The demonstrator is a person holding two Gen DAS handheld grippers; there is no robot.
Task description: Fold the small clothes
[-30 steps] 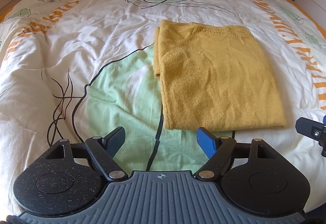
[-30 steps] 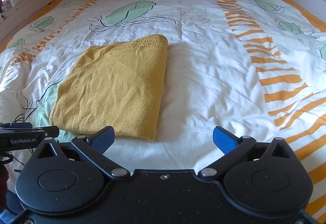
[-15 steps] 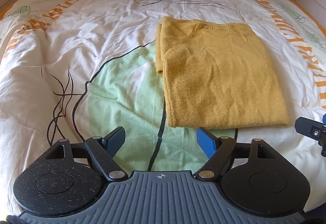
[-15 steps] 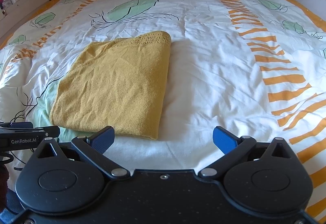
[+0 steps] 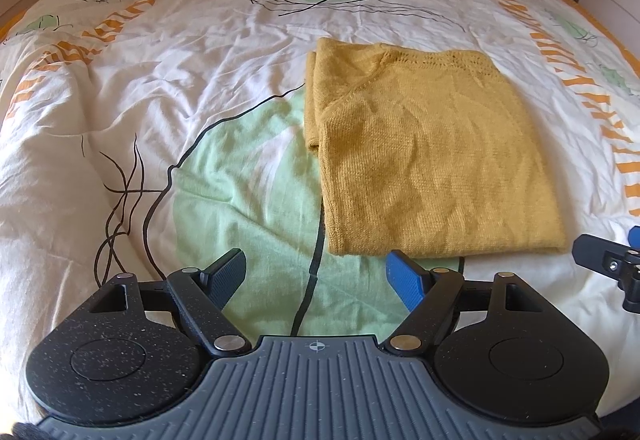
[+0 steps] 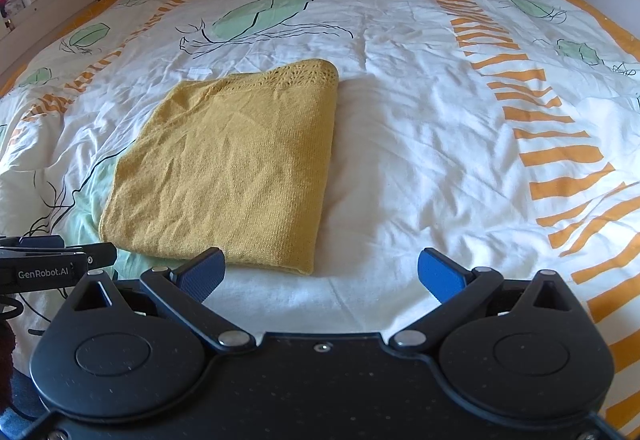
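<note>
Left wrist alone shows sweater's (image 5: 428,159) layered edge.

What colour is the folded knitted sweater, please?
Mustard yellow sweater, clearest in the right wrist view.

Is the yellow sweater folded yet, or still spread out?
Folded. The yellow sweater lies as a compact rectangle on the duvet, layered edges showing along its left side, neither gripper touching it.

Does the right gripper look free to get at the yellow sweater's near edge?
Probably yes: the right gripper is open, and only bare duvet lies between it and the folded yellow sweater.
</note>
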